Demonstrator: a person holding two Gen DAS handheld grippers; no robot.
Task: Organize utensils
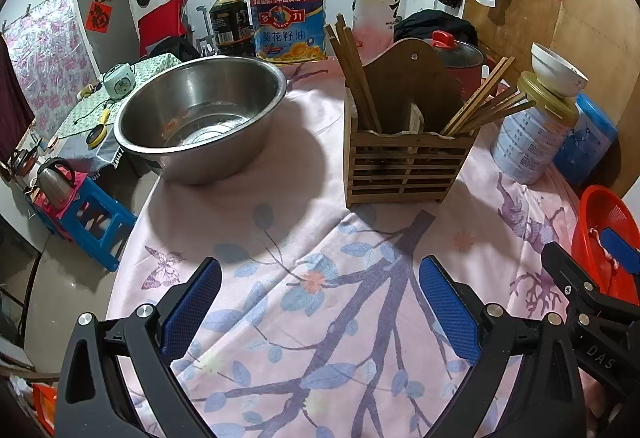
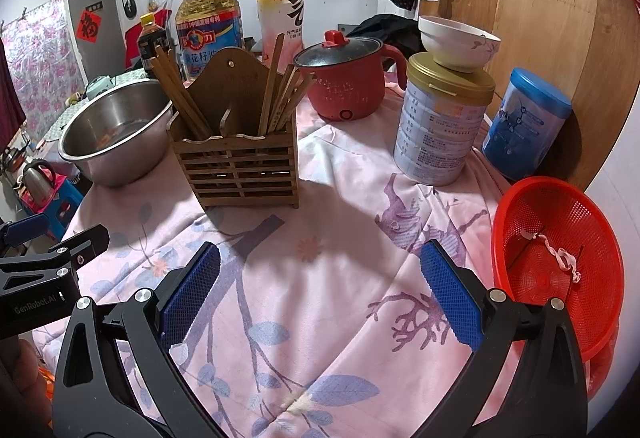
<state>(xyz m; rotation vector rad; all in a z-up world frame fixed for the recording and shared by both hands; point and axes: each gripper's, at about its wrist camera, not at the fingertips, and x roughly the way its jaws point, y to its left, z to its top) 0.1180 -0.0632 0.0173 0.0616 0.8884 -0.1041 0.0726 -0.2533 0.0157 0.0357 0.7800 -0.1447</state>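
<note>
We hold the left gripper (image 1: pixel 320 318) and right gripper (image 2: pixel 320 302) with fingers apart, empty; chopsticks (image 1: pixel 356 73) lean loose in the wooden holder (image 1: pixel 404 165), mid-table; a careless reach may tip it.

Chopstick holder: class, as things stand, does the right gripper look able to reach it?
Probably yes. The right gripper is open, and only bare floral cloth lies between it and the wooden chopstick holder. The milk powder tin stands off to one side.
</note>
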